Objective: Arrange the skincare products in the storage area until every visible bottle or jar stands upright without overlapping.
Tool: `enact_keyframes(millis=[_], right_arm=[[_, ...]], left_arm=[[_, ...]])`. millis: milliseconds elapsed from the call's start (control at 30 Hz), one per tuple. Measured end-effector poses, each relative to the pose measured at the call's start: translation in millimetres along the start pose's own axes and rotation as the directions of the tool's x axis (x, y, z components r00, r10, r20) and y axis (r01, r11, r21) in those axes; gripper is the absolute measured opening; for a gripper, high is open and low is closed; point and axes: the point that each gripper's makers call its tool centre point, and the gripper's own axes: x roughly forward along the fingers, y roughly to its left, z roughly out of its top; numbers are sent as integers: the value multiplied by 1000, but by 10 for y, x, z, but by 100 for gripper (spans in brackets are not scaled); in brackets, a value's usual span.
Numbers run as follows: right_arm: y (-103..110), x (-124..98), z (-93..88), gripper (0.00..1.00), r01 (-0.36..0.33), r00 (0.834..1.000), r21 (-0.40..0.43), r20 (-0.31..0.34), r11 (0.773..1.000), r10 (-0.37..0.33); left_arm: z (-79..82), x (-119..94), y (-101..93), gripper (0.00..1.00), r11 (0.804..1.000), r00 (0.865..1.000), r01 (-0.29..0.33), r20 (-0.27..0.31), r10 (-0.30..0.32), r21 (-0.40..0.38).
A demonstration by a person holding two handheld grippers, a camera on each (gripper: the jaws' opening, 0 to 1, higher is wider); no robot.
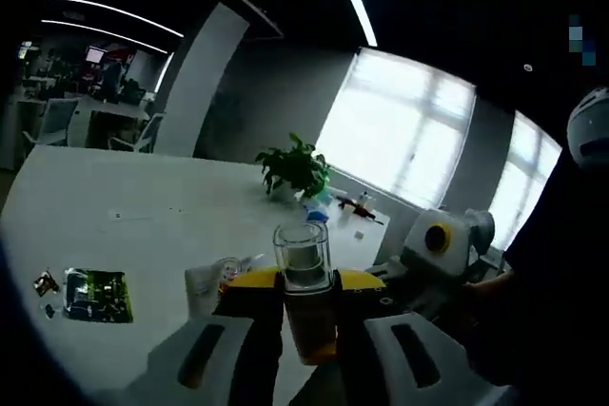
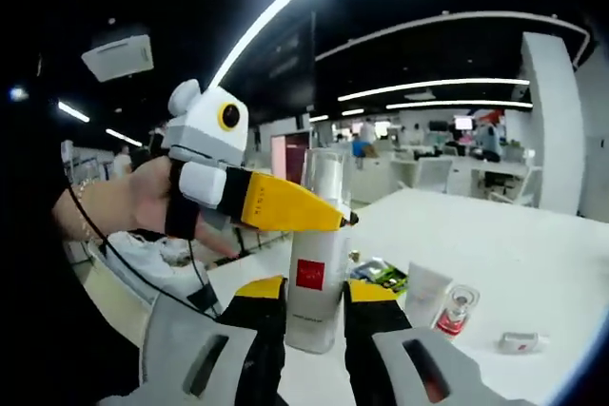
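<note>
In the left gripper view my left gripper (image 1: 306, 284) is shut on a clear-capped bottle (image 1: 304, 263), just below the cap; its body looks amber here. My right gripper (image 1: 440, 240), held by a hand, comes in from the right. In the right gripper view my right gripper (image 2: 314, 316) is shut on the lower body of an upright white bottle (image 2: 312, 278) with a red square label and a clear cap. The left gripper's yellow jaws (image 2: 285, 204) reach that bottle's neck from the left. I cannot tell whether both views show one bottle.
On the white table (image 2: 514, 254) stand a white tube (image 2: 425, 294) and a small red-capped bottle (image 2: 455, 311); a small jar (image 2: 521, 341) lies on its side. A green packet (image 1: 95, 294) lies to the left, and a potted plant (image 1: 295, 168) stands at the far end.
</note>
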Motion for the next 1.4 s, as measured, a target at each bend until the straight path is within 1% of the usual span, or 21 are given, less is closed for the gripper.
enact_keyframes(millis=[33,100,233,300,433,567,600,633,667,700,733,867,900,933,967,1000,1033,1167,1267,1367,1400], right_arm=[[-22,-14,-10,16,-7,1000,-7,-6,1000,7],[0,-59,-28,16,-79,997,-16,-11,997,79],[75,-182,-8,17,-206,978,-76,-50,976,203],[80,-226,52,17,-243,970,-96,-44,965,240],[78,-280,165,19,-303,953,-89,-32,949,301],[209,-322,324,21,-405,913,-78,6,911,407],[259,-341,356,20,-444,895,-60,19,894,446],[253,-332,392,19,-444,895,-46,39,895,445],[269,-336,393,20,-459,887,-42,39,887,461],[294,-338,369,20,-477,878,-39,22,878,478],[294,-330,353,20,-477,878,-47,13,878,478],[412,-362,363,13,-535,844,-49,30,844,536],[405,-360,362,13,-532,845,-48,32,845,534],[426,-372,362,12,-546,836,-41,39,837,547],[434,-377,357,12,-550,833,-47,38,834,552],[416,-362,353,11,-532,841,-102,48,840,539],[417,-364,348,11,-534,839,-112,48,838,541],[405,-384,353,10,-540,833,-65,96,839,544],[392,-383,362,10,-534,837,-76,95,842,539],[347,-377,386,10,-522,842,-79,110,849,528],[340,-376,391,10,-520,843,-84,111,850,526]], left_arm=[[10,3,-26,14,1000,1000,15,-4,-15,16],[48,3,-90,14,997,998,55,-16,-54,53],[63,-8,-243,14,980,988,144,-78,-134,140],[49,16,-372,14,970,981,180,-108,-164,161],[7,6,-460,14,951,965,248,-133,-226,185],[1,-17,-583,14,933,947,310,-143,-287,184],[-10,-24,-605,14,927,942,325,-150,-300,186],[-15,-24,-627,14,923,939,335,-153,-309,189],[-17,-25,-640,14,920,936,341,-156,-315,192],[-5,-24,-659,14,918,934,349,-151,-323,191],[0,-30,-676,14,914,931,358,-151,-333,190],[18,-47,-708,14,904,925,374,-152,-349,206],[19,-59,-728,14,899,919,388,-156,-361,205],[19,-65,-730,14,896,918,391,-157,-363,213],[10,-72,-743,14,893,915,397,-163,-368,213],[6,-70,-738,14,891,917,394,-164,-364,226],[-4,-70,-730,14,889,917,392,-169,-360,235],[-2,-60,-724,14,890,917,394,-165,-363,231],[9,-48,-714,15,891,920,389,-156,-360,235],[27,-20,-660,17,907,931,363,-127,-343,213],[60,8,-592,20,922,946,323,-97,-309,215]])
